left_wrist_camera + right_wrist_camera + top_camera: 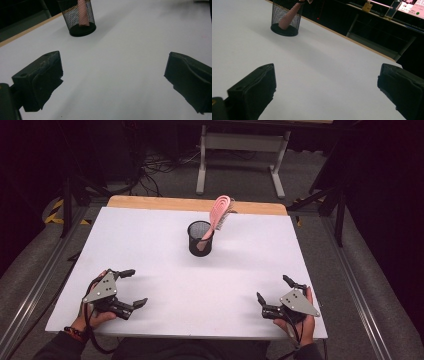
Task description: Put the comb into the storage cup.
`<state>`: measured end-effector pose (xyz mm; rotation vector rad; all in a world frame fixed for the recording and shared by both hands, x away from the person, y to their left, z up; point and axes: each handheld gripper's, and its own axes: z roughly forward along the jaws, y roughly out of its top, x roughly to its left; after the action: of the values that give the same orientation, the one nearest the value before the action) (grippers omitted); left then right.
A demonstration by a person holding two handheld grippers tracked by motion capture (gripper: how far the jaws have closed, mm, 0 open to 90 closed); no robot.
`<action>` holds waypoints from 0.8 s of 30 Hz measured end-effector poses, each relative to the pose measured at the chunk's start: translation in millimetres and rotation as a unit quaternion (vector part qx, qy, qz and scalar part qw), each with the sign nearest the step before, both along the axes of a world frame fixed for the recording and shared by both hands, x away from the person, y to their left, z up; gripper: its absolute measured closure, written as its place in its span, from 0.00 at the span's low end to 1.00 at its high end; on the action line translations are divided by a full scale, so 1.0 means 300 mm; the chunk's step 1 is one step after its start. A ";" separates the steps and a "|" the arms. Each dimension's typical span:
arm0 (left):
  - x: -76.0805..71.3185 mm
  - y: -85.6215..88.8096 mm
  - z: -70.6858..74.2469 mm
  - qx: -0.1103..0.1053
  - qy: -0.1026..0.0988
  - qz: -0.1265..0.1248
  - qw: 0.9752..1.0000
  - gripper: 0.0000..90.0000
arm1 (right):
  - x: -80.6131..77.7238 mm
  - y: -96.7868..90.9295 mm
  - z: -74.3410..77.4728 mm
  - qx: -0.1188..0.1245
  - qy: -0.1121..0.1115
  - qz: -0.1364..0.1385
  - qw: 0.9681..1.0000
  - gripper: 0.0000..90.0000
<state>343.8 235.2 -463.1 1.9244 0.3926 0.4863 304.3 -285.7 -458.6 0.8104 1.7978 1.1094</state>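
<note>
I see a pink hairbrush (220, 215) standing handle-down in a black mesh cup (199, 239) near the far middle of the white bench (150, 250), its ribbed head tilted right above the rim; my left tongs (134, 288) and right tongs (273, 289) rest at the near corners, both released, nothing between them.

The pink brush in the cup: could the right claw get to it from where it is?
Probably yes. The right claw is open, the brush sticks well out of the cup, and bare table lies between them.
</note>
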 end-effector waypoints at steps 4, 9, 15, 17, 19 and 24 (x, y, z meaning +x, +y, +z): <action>-0.005 0.005 0.002 -0.003 -0.002 0.000 1.000 0.03 | -0.003 0.009 0.004 0.000 -0.002 0.002 1.000 0.03; -0.003 0.005 0.001 -0.005 -0.001 -0.001 1.000 0.03 | -0.003 0.016 0.003 -0.003 -0.002 0.005 1.000 0.03; 0.004 0.001 -0.002 -0.002 0.000 0.000 1.000 0.03 | -0.001 0.013 0.002 0.001 -0.001 0.005 1.000 0.03; 0.005 -0.001 -0.004 -0.004 0.003 0.001 1.000 0.03 | -0.001 0.013 0.003 0.001 -0.002 0.006 1.000 0.03; 0.006 -0.002 -0.004 -0.004 0.004 0.001 1.000 0.03 | -0.001 0.012 0.003 0.003 -0.001 0.006 1.000 0.03; 0.012 -0.004 -0.006 -0.001 0.005 0.003 1.000 0.03 | -0.001 0.010 0.002 0.003 -0.001 0.006 1.000 0.03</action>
<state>347.4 234.0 -464.9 1.9247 0.4050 0.4804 304.0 -282.6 -457.9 0.8015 1.8013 1.1235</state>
